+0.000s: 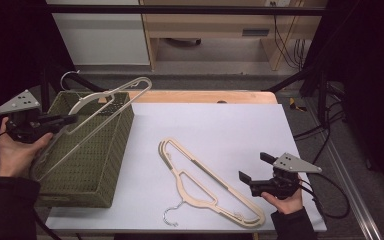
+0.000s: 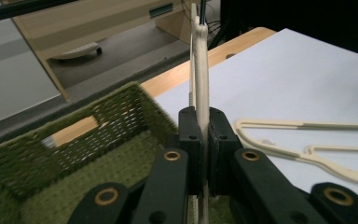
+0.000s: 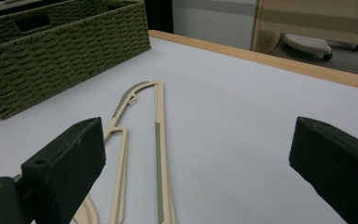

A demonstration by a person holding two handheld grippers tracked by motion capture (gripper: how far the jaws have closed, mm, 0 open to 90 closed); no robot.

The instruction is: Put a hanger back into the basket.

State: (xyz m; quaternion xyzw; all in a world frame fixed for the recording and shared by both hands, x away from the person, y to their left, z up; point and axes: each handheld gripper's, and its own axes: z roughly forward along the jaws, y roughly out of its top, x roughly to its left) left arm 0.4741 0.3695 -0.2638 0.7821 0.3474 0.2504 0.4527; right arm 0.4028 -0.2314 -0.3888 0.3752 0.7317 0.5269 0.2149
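Over the green wicker basket [image 1: 87, 150], the left gripper [image 1: 65, 120] clamps a cream hanger [image 1: 105, 97]; lower it flat inside before releasing, while the right gripper [image 1: 254, 168] waits wide open, empty.

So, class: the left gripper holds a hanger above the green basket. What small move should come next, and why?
Probably lower it and open. The left gripper is shut on the held hanger, which hangs tilted over the basket, not yet resting inside. The right gripper waits open near the second hanger.
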